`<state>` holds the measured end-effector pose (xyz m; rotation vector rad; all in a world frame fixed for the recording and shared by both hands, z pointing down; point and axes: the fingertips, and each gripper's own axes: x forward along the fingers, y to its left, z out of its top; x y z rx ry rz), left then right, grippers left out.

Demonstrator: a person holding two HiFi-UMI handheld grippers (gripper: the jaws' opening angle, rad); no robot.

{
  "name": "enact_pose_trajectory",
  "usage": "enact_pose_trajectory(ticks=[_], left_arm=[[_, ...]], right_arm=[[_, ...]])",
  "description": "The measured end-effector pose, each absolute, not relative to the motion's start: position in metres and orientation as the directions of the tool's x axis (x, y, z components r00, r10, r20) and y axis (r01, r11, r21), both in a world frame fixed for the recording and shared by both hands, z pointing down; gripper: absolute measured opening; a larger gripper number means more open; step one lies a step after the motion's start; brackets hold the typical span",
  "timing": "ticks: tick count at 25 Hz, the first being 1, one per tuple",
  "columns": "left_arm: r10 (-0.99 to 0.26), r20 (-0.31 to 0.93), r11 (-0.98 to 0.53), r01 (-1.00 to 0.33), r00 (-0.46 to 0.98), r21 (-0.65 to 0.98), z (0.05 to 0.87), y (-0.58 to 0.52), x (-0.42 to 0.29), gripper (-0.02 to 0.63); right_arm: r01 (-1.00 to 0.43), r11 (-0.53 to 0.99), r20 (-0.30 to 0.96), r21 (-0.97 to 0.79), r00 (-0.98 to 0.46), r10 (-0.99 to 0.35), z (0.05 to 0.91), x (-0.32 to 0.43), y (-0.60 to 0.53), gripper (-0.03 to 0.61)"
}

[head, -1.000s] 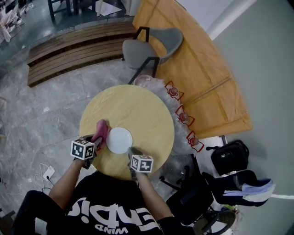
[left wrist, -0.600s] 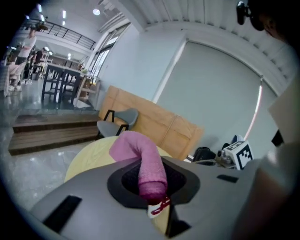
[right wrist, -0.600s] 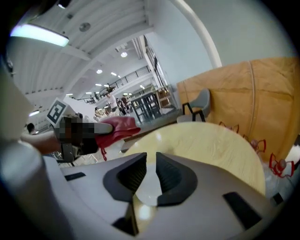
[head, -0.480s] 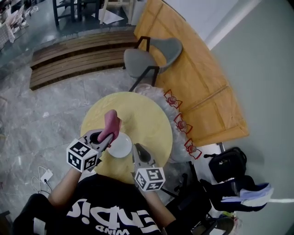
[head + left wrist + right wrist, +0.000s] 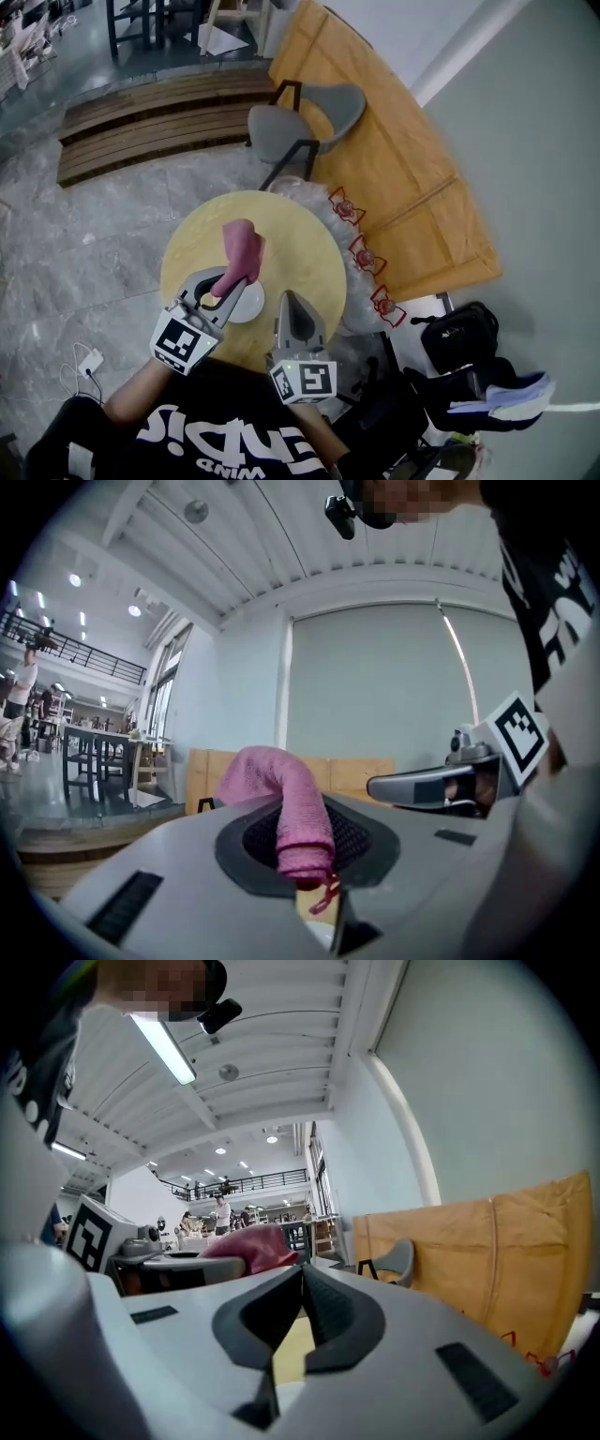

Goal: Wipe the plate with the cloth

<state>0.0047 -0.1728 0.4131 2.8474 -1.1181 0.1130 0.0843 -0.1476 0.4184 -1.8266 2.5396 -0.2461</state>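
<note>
Left gripper (image 5: 221, 286): a second ago it lay low on the table (image 5: 300, 246), left of the plate (image 5: 251, 302). It is now lifted clear and roughly level, with its jaws clamped on the lower end of the cloth (image 5: 241, 246).
Right gripper (image 5: 289, 302): it has likewise risen from the plate's near rim. Its jaws have just been closing and now meet pad to pad (image 5: 302, 1277) with nothing between them (only table yellow shows through the slit below).
Cloth: pink. Earlier it was bunched on the table beside the plate. Now it is in the air, standing up out of the left jaws and curling over at the top (image 5: 281, 785).
Plate: white, unmoved on the table near its front edge. It sits below and between the two grippers.
Table: round and yellow, in the same place.
Beyond the table: a grey chair (image 5: 302, 111), unchanged.
Hidden, head view: the left gripper and the cloth's lower end cover the plate's left part.
Hidden, left gripper view: the pads are largely masked by the cloth. A pale sliver under the jaws cannot be identified with certainty.
Hidden, right gripper view: only the cloth's top hump (image 5: 253, 1246) shows, behind the left gripper's body.
Cut off: the person, of whom only the forearms and a dark shirt show at the bottom edge.
</note>
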Motion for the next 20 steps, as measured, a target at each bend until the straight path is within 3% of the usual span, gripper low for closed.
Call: enact_pose_trajectory(ticks=[20], left_arm=[[-0.666, 0.085, -0.742, -0.67, 0.741, 0.026, 0.409, -0.171, 0.01, 0.052]], right_arm=[[-0.928, 0.356, 0.075, -0.112, -0.365, -0.928, 0.413, 0.07, -0.15, 0.021]])
